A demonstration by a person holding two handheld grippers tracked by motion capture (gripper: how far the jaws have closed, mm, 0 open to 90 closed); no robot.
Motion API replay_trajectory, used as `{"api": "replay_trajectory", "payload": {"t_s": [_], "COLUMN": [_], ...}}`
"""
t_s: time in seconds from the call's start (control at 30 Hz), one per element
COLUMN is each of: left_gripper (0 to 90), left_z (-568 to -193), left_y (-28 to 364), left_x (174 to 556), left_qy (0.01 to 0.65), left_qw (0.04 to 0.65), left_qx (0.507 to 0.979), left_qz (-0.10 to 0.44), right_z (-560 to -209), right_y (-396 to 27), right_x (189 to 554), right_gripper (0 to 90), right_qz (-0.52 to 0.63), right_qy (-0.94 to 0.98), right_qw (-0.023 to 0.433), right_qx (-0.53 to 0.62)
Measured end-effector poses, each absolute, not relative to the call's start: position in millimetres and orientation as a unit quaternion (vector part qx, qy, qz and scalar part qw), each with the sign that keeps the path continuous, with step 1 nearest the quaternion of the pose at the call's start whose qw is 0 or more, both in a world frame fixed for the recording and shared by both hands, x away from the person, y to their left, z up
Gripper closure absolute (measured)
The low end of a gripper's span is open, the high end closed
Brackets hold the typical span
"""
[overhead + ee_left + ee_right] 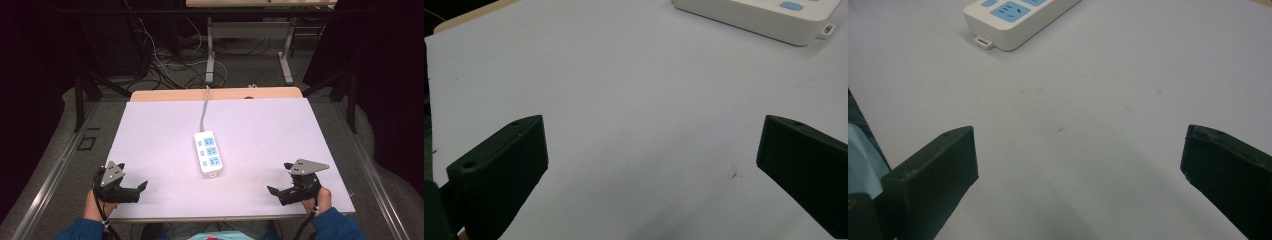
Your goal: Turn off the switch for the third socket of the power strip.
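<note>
Brightness: the pale surface (165, 130) is evenly lit from above, while the room around it falls into deep dark at the left and right edges of the high view.
Shadows: soft and faint; a dim grey patch lies on the surface below each pair of jaws in both gripper views.
Glare: none strong; the white power strip (208, 152) keeps its detail.
Sharpness: the high view is coarse and slightly soft.
Focus: in the gripper views the near jaws look soft, and the power strip's edges are mildly blurred.
</note>
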State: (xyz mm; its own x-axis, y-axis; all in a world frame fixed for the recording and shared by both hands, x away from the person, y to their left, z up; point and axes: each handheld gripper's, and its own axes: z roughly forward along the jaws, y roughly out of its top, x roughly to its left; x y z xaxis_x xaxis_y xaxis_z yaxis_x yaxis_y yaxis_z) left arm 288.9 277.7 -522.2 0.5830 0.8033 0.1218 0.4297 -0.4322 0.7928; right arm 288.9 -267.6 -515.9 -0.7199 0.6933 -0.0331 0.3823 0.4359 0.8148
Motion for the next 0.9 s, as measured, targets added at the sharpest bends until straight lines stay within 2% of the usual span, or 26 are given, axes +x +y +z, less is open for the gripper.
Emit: {"api": "replay_trajectory", "payload": {"t_s": [0.5, 0.9], "left_gripper": [0.3, 0.3], "left_z": [-506.9, -495.7], "left_y": [271.5, 249.9], "left_x": [293.2, 300.4], "left_qy": [0.382, 0.37], "left_qw": [0.375, 0.376], "left_qx": [0.806, 0.809], "left_qz": [0.254, 0.259], "right_z": [-516.9, -517.7], "right_y": [-270.0, -269.1], "right_x": [289.7, 287.9], "right_gripper": [1.9, 2.2], "right_qz": [0.411, 0.407], "right_qy": [0.834, 0.833], "right_qw": [0.179, 0.177], "right_qx": [0.323, 0.331]}}
